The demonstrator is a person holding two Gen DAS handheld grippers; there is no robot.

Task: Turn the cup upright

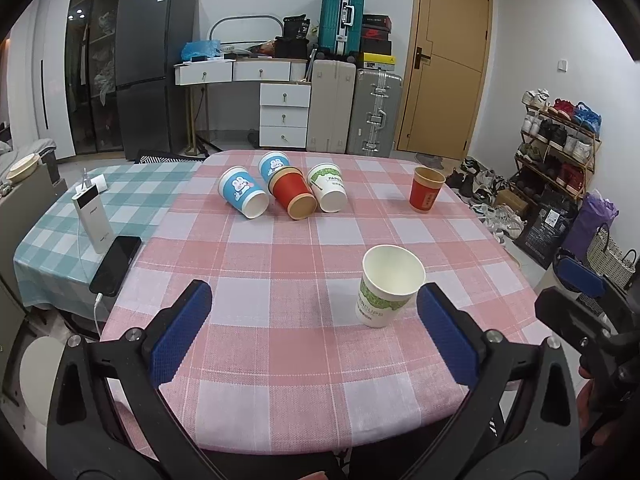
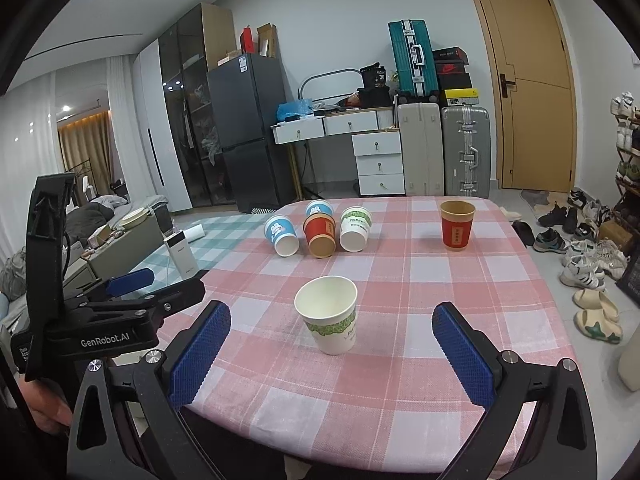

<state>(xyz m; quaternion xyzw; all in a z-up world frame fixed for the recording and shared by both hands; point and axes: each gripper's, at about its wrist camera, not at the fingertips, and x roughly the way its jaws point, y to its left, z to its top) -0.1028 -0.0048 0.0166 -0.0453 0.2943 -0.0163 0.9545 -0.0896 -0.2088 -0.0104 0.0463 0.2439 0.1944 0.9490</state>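
Observation:
A white paper cup with a green band [image 1: 386, 286] [image 2: 330, 316] stands upright on the pink checked tablecloth [image 1: 280, 248], near the front. A red cup [image 1: 426, 190] [image 2: 456, 224] stands upright at the far right. Lying on their sides at the far middle are a blue rabbit cup [image 1: 242, 192] [image 2: 282, 234], a second blue cup [image 1: 274, 164] behind, a red cup [image 1: 292, 196] [image 2: 320, 236] and a white and green cup [image 1: 328, 188] [image 2: 355, 228]. My left gripper [image 1: 314, 338] is open and empty, with the upright white cup just ahead of its right finger. My right gripper [image 2: 332, 354] is open and empty just behind that cup.
A white power bank [image 1: 92, 216] and a black phone [image 1: 116, 260] with a cable lie on a teal checked cloth to the left. Shoes and a rack [image 1: 560, 136] are on the floor to the right. Suitcases, drawers and a fridge stand by the far wall.

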